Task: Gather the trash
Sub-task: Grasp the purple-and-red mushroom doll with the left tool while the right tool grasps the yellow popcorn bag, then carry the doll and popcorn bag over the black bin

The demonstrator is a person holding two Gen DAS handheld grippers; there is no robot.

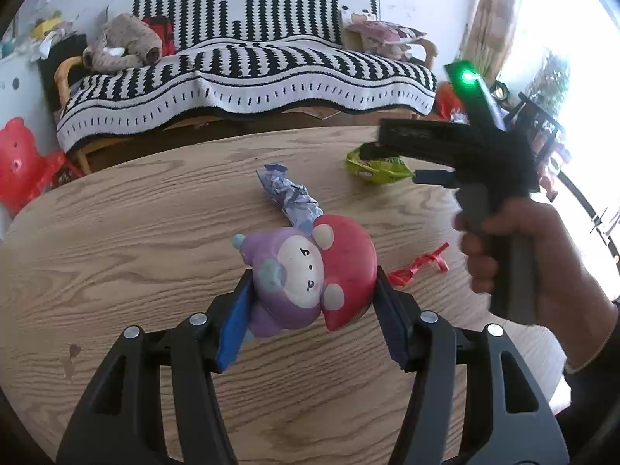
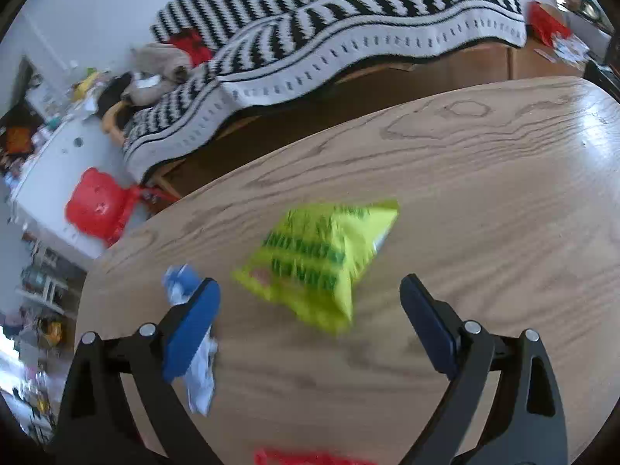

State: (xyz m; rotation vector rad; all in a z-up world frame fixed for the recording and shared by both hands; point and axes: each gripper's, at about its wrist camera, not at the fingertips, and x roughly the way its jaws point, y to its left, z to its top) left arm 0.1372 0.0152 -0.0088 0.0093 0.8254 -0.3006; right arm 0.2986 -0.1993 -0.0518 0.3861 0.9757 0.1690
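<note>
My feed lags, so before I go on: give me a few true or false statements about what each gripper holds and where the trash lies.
1. The left gripper is shut on the purple and red mushroom-cap toy figure. True.
2. The right gripper grips the yellow-green snack bag. False: its jaws stand open, the bag lies between them.
3. The crumpled blue-white wrapper lies on the wooden table. True.
4. The red plastic scrap lies on the sofa. False: on the table.

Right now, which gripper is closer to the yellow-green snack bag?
Right. The right gripper hangs open just over the yellow-green snack bag; the left gripper sits farther back, clamped on the mushroom toy.
</note>
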